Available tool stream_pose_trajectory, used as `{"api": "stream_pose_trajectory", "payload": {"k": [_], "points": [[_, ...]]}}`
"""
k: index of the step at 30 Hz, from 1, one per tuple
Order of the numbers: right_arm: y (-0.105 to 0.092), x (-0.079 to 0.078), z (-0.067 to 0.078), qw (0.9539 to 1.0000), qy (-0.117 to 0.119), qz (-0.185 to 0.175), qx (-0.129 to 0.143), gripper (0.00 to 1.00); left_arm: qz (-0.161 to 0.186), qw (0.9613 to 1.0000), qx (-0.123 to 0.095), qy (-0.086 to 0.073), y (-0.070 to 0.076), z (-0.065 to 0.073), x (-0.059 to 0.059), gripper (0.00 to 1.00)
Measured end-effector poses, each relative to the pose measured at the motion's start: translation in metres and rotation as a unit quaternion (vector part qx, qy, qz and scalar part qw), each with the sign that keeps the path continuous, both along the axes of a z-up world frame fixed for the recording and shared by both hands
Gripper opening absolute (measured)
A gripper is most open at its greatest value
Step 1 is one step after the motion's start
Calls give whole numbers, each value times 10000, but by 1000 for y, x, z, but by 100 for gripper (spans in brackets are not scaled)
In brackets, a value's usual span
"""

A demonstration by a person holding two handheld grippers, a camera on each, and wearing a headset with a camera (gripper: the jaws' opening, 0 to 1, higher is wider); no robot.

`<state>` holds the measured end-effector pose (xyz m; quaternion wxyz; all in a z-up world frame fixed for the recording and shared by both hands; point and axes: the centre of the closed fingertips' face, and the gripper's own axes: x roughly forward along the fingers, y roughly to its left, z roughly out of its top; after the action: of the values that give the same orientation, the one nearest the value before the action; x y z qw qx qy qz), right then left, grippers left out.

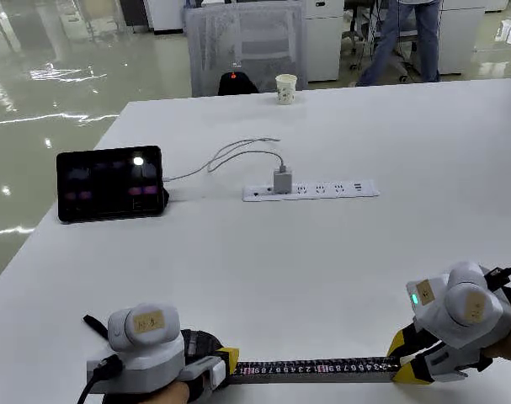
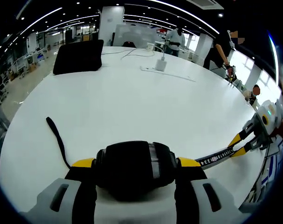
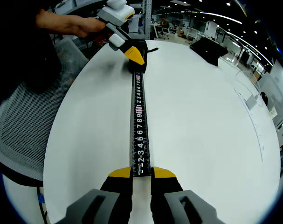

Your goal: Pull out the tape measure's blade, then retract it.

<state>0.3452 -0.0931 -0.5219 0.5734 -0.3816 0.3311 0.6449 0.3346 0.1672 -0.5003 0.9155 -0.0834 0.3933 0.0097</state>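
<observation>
In the left gripper [image 2: 136, 162], tape measure [image 2: 132, 173] (case half-hidden).

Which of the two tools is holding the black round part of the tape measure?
The left tool, shut on the black case. The right tool only pinches the end of the pulled-out blade.

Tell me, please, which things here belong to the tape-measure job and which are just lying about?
In use: case, blade, left gripper, right gripper.
Lying about: tablet, power strip, charger, cable, cup.
</observation>
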Motion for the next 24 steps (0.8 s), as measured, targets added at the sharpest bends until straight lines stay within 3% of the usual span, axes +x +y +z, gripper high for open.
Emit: {"api": "stream_pose_trajectory", "payload": {"k": [8, 24], "points": [[1, -1, 0, 10000, -7, 21, -24, 10, -27, 9999, 38, 109, 0, -1, -2, 61], [1, -1, 0, 10000, 7, -6, -74, 9, -59, 9999, 29, 89, 1, -1, -2, 60]]}}
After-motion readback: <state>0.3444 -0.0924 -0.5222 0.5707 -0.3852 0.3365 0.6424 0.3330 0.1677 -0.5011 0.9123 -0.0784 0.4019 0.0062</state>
